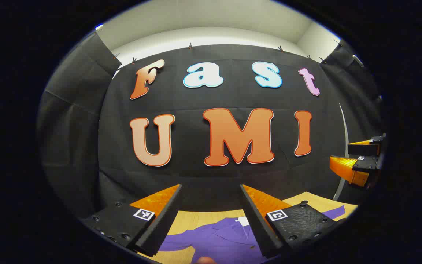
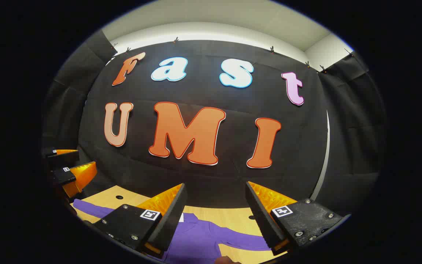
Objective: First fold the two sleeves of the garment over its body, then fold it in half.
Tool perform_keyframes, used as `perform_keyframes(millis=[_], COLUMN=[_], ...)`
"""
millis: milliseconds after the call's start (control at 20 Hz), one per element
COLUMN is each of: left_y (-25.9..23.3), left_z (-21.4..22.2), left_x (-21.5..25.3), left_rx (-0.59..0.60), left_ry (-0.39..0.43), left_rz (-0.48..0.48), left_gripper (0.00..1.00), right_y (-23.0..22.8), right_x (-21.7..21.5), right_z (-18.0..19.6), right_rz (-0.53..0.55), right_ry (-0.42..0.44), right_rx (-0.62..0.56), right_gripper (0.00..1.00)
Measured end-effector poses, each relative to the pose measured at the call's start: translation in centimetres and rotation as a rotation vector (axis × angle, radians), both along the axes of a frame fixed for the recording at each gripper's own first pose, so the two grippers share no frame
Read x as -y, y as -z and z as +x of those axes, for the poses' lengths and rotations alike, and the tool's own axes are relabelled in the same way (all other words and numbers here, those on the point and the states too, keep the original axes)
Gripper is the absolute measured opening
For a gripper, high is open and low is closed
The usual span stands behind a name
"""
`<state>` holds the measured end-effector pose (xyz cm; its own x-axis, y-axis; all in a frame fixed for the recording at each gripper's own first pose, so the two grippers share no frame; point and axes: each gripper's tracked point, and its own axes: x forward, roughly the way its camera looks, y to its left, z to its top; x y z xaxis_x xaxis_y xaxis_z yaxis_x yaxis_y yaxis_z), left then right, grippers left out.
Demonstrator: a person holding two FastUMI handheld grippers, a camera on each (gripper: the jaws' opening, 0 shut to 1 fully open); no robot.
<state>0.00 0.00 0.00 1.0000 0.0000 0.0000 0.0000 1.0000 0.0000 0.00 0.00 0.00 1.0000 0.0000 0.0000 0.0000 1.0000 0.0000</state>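
On the tabletop [image 1: 211, 220], low in both views, the purple garment [image 1: 225, 240] lies spread flat, collar toward the far edge by the booth wall, and nothing is folded yet. Largest thing first, then: that body panel sits open. One sleeve [image 2: 240, 240] runs out across the wood in the right gripper view, and the other sleeve [image 2: 90, 209] stretches toward the left side of the tabletop. My read is that you are at the very start, with the first sleeve fold not yet begun.

Now your tools. The left tool [image 1: 211, 216] hangs well above the cloth with its fingers wide apart and nothing between them. The right tool [image 2: 216, 216] does the same, spread and empty, pointing more at the wall than at the work. Each one also catches its partner off at the side, both held up at about the same height.

What the next move calls for, as I judge it: tip both tools down toward the tabletop, pick a sleeve and come in at its cuff end. Get one finger under the fabric edge before you close, so you lift a single layer and not the body beneath. Then carry it across onto the chest. Thin cloth like this may slip or drag the whole garment along.
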Motion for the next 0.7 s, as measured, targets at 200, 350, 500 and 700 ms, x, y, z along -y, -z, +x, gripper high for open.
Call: perform_keyframes(millis=[200, 350, 500, 700], left_y=[0.15, -0.20, -0.43, -0.74], left_z=[-0.28, -0.34, -0.44, -0.66], left_x=[0.41, 0.10, 0.28, -0.19], left_rx=[-0.003, 0.009, 0.016, 0.021], left_ry=[0.013, -0.001, 0.008, 0.015], left_rz=[0.010, 0.021, 0.031, -0.004], left_gripper=[0.95, 0.95, 0.95, 0.94], right_y=[0.42, 0.63, 0.73, 0.54], right_x=[-0.04, -0.07, 0.39, 0.61], right_z=[-0.20, -0.18, -0.14, -0.05], right_rz=[0.000, 0.014, 0.017, 0.004], right_ry=[-0.002, 0.003, 0.018, 0.035], right_rx=[-0.011, -0.020, -0.024, -0.025], right_gripper=[0.95, 0.95, 0.95, 0.95])
